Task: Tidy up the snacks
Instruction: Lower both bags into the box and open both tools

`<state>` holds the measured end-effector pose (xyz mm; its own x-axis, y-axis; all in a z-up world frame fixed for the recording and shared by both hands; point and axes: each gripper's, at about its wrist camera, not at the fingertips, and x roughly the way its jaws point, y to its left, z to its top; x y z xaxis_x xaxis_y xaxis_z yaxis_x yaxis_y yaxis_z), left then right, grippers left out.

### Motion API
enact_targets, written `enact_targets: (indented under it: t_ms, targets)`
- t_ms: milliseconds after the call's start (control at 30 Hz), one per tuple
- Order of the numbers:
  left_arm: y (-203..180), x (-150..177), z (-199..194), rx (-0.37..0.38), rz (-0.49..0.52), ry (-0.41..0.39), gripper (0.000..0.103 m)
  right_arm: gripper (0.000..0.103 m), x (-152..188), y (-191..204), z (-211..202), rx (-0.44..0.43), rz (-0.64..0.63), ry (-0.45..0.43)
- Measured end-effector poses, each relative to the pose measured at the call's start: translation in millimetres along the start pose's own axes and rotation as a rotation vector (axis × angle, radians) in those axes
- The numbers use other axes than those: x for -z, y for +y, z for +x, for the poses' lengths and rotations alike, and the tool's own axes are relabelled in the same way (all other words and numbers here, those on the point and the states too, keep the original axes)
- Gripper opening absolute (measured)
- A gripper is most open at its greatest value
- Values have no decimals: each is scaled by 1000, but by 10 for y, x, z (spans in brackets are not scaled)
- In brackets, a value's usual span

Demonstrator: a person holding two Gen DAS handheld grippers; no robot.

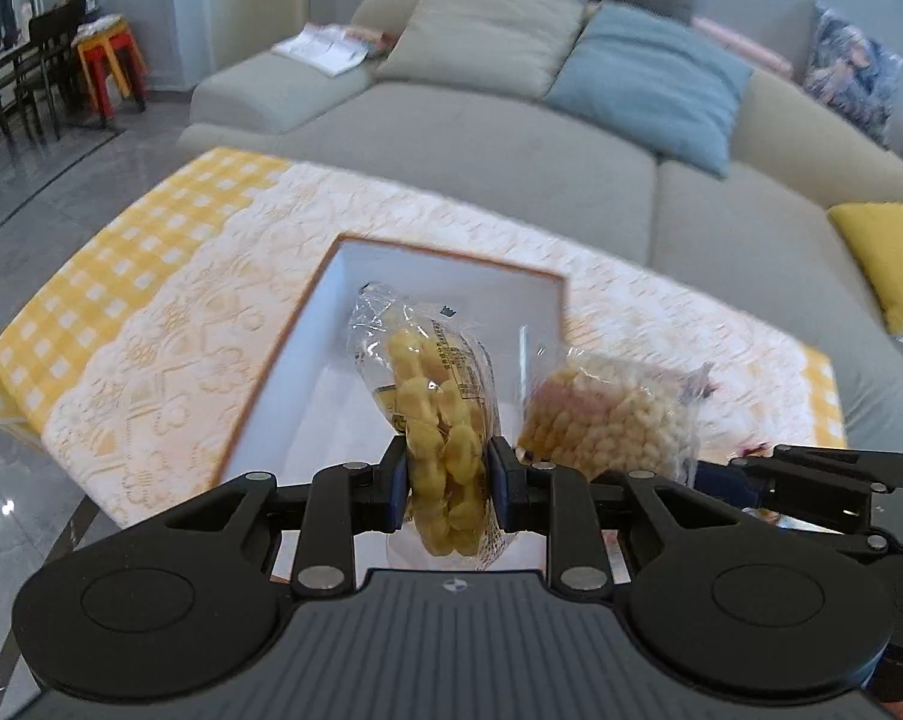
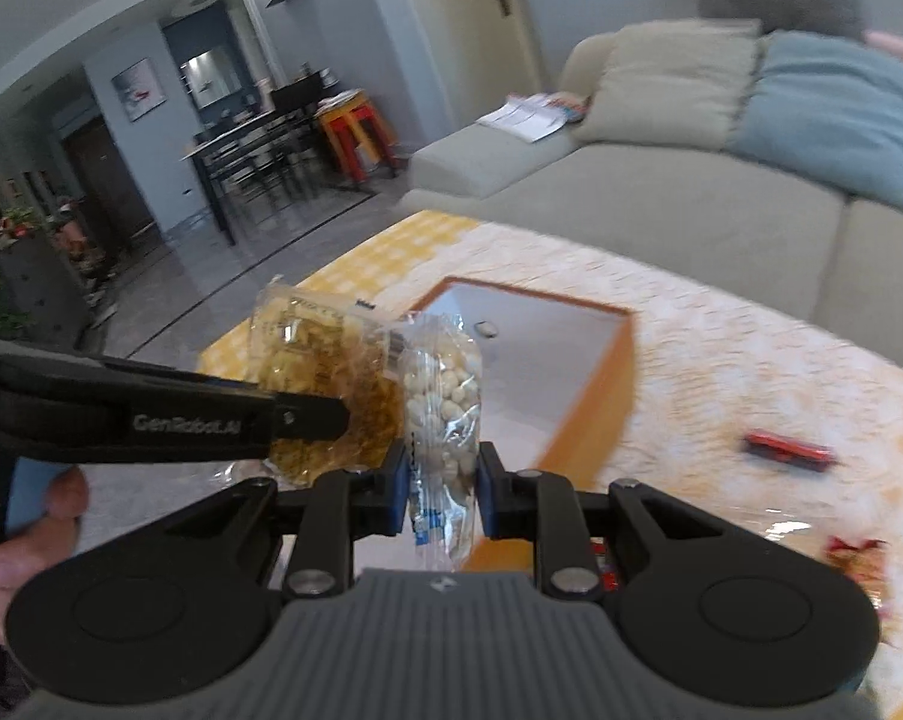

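Observation:
My left gripper [image 1: 445,480] is shut on a clear bag of yellow snacks [image 1: 433,414], held up above the near end of an open box [image 1: 331,354] with an orange rim and white inside. In the right wrist view my right gripper [image 2: 442,480] is shut on a clear bag of pale puffed snacks [image 2: 445,396], also lifted over the near side of the box [image 2: 589,396]. The two bags hang side by side: the puffed bag [image 1: 607,420] shows to the right in the left wrist view, the yellow bag [image 2: 325,372] to the left in the right wrist view.
The box stands on a low table with a yellow check cloth and white lace cover [image 1: 169,330]. A red wrapped snack [image 2: 790,447] and another red wrapper [image 2: 853,552] lie on the table at right. A grey sofa with cushions [image 1: 571,120] stands behind. A hand [image 2: 25,546] grips the left tool.

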<state>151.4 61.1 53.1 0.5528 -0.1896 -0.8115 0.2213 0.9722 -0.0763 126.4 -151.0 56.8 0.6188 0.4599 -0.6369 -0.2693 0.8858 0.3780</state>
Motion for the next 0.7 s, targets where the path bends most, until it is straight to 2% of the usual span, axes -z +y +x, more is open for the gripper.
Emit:
enact_targets:
  t_ms: [200, 367, 700]
  targets:
    - [346, -14, 564, -58, 2, 164, 30, 20, -49, 45, 722, -40, 71, 207]
    - [497, 26, 897, -37, 29, 262, 29, 20, -8, 125, 1202, -37, 86, 350]
    - [634, 116, 1335, -12, 35, 413, 29, 21, 80, 134, 1686, -20, 99, 522]
